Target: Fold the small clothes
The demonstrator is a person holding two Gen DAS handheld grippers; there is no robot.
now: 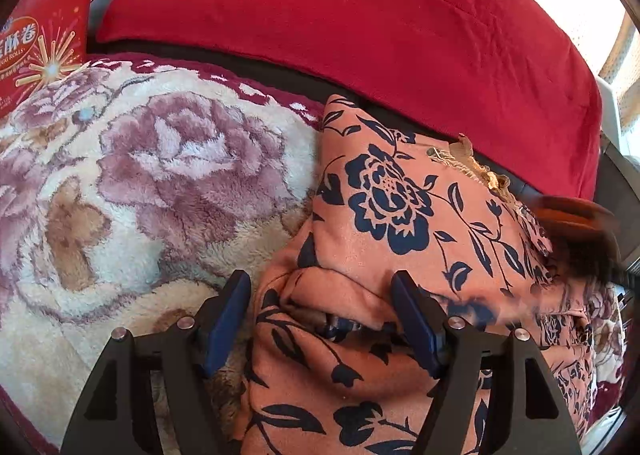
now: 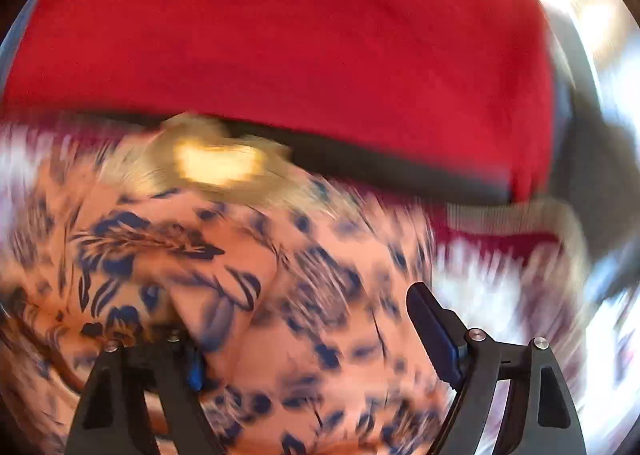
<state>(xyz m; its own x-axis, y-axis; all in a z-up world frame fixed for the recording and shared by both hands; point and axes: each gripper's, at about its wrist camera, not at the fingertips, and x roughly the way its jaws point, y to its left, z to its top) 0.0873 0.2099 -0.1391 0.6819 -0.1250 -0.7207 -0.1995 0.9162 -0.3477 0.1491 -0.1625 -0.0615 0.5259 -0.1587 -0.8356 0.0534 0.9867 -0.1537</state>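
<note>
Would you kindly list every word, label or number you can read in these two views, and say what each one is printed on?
"EGG ROLLS": on the red box at the far left of the left wrist view, partly cut off.
Large white Chinese characters above it on the same box: cut off by the frame edge, not readable with confidence.
Smaller line below: too small to read.
Right wrist view: blurred, no text.

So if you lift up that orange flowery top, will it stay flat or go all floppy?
Probably floppy: the orange flowery top already lies bunched in soft folds between the open left gripper fingers. It likely weighs little, being thin cloth. The fluffy blanket beneath may grip it, so pushing would wrinkle rather than slide it.
</note>
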